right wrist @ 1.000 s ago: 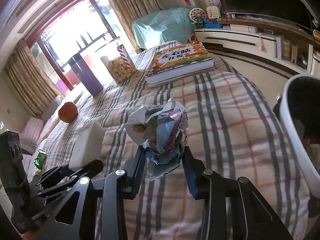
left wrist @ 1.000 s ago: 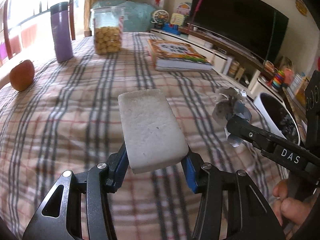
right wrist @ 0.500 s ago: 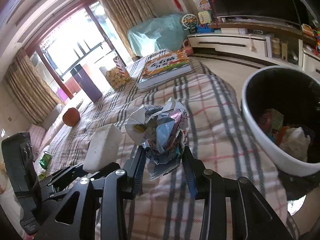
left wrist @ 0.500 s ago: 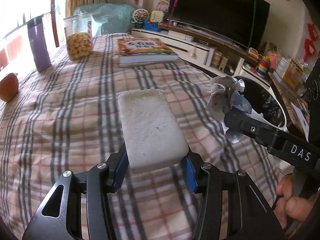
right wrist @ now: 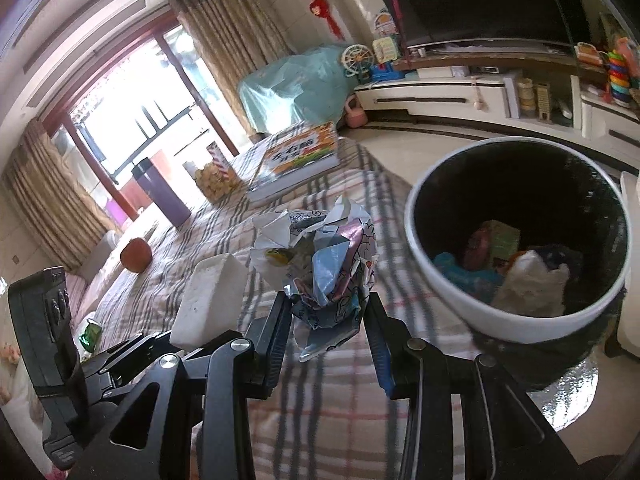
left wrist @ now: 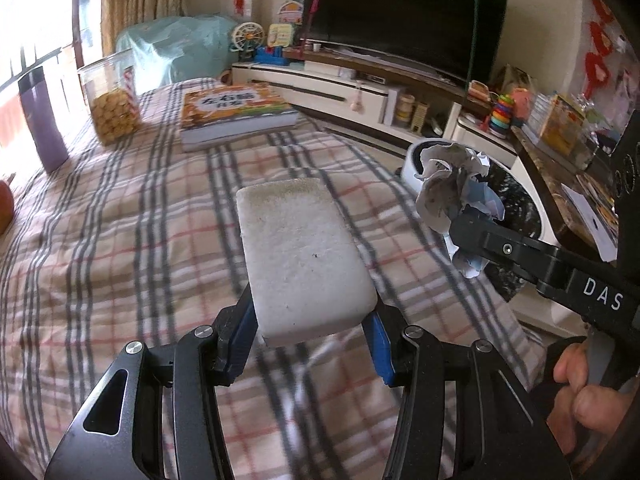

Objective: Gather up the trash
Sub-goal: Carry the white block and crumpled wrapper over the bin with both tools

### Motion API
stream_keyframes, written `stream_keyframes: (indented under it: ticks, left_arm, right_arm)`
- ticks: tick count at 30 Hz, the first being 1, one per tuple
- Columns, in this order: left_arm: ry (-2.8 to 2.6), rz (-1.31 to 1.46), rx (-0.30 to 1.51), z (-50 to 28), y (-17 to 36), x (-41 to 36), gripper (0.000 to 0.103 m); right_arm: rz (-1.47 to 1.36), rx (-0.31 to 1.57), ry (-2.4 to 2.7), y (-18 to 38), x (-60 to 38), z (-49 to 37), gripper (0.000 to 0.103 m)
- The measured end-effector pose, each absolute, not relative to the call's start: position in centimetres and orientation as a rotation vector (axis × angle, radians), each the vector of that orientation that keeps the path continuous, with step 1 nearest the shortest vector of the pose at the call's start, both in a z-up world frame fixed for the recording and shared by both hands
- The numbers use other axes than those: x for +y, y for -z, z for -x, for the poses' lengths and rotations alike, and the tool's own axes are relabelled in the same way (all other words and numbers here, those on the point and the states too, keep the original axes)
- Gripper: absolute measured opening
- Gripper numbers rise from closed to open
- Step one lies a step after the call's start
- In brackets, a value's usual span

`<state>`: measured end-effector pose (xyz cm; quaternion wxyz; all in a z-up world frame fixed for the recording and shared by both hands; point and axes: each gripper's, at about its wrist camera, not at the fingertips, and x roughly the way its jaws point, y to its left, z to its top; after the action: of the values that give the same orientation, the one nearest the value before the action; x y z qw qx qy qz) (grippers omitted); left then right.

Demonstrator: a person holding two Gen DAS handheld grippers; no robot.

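Trash carried toward the bin

Right gripper point(right wrist: 329, 320) jaws clamp light crumpled wrapper point(right wrist: 320, 264); left gripper point(left wrist: 308, 332) jaws pinch soft sponge point(left wrist: 300, 256); bin point(right wrist: 516, 320) at two o'clock.

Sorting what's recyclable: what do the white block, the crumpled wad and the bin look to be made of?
White block: probably foam or sponge; matte, grainy, porous face, rounded edges.
Crumpled wad: seemingly printed paper or thin wrapper film; sharp creases, slightly glossy coloured print.
Bin: likely plastic; smooth, glossy white rim, dark inside, perhaps a liner.

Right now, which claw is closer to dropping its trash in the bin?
The right claw. Its crumpled paper is beside the bin; the left claw's sponge is farther away.
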<state>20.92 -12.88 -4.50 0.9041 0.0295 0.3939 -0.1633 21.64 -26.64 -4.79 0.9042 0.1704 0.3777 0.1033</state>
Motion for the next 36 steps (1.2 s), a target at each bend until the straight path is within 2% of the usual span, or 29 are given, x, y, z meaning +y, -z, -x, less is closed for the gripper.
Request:
stream_keyframes:
  ticks: [36]
  left_arm:
    - [0.484, -0.138, 0.774, -20.8, 2.7, -21.9, 0.048]
  right_arm:
    - [-0.423, 0.716, -0.063, 3.7, -35.7, -19.2, 0.038]
